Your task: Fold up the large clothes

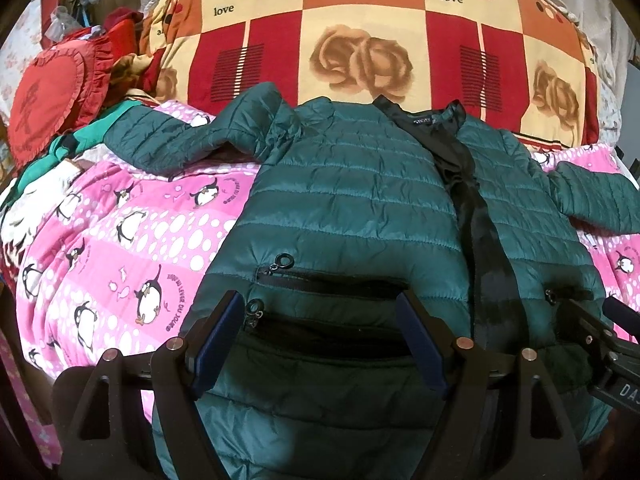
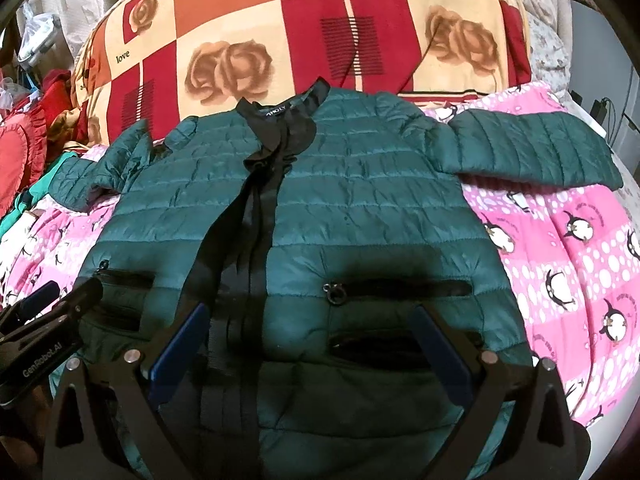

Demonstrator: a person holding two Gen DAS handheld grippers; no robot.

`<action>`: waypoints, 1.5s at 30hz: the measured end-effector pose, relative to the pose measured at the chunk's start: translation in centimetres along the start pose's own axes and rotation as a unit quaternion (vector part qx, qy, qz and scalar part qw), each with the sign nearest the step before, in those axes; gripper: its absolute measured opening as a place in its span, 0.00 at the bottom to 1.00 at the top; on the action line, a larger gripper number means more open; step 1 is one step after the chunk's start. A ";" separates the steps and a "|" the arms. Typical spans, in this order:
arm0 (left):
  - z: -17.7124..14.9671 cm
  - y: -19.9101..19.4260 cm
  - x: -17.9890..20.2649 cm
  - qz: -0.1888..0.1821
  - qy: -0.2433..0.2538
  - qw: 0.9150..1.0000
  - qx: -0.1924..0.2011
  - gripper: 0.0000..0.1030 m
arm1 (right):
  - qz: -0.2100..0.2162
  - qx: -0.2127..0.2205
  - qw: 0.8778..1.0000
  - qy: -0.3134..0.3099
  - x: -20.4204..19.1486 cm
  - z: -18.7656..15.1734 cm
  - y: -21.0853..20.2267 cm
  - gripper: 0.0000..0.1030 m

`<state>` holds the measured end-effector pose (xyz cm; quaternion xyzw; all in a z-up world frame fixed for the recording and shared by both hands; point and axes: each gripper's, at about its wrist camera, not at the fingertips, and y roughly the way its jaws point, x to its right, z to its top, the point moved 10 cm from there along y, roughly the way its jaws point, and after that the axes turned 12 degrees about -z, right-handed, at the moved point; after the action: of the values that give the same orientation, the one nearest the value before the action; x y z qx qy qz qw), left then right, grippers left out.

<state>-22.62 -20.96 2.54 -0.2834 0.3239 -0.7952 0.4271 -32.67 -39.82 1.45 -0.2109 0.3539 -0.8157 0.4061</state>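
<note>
A dark green quilted puffer jacket (image 1: pixel 348 196) lies face up and spread flat on a pink penguin-print bedspread (image 1: pixel 120 240), collar away from me, black lining showing along the open front. It also shows in the right wrist view (image 2: pixel 360 200). Its sleeves stretch out to the left (image 1: pixel 176 136) and right (image 2: pixel 532 148). My left gripper (image 1: pixel 322 320) is open and empty, hovering over the jacket's left pocket zips near the hem. My right gripper (image 2: pixel 310 336) is open and empty over the right pocket and hem. Each gripper shows at the edge of the other's view.
A large checked quilt with roses and "love" print (image 1: pixel 360 32) is piled behind the jacket. A red frilled heart cushion (image 1: pixel 48 96) and loose clothes lie at the far left. The bedspread (image 2: pixel 568 264) extends on both sides of the jacket.
</note>
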 end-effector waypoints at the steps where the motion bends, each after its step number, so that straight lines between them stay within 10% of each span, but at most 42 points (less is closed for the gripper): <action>1: 0.0 0.0 0.0 0.001 0.000 1.000 0.000 0.47 | 0.001 0.001 1.000 0.001 0.1 0.1 0.0 1.00; 45: -0.5 0.3 0.4 0.012 -0.003 1.000 -0.006 0.47 | -0.008 -0.022 1.000 -0.006 0.2 -0.9 0.8 1.00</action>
<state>-23.03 -21.25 2.02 -0.2849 0.3308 -0.7871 0.4357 -32.91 -40.01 0.27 -0.2274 0.3673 -0.8096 0.3973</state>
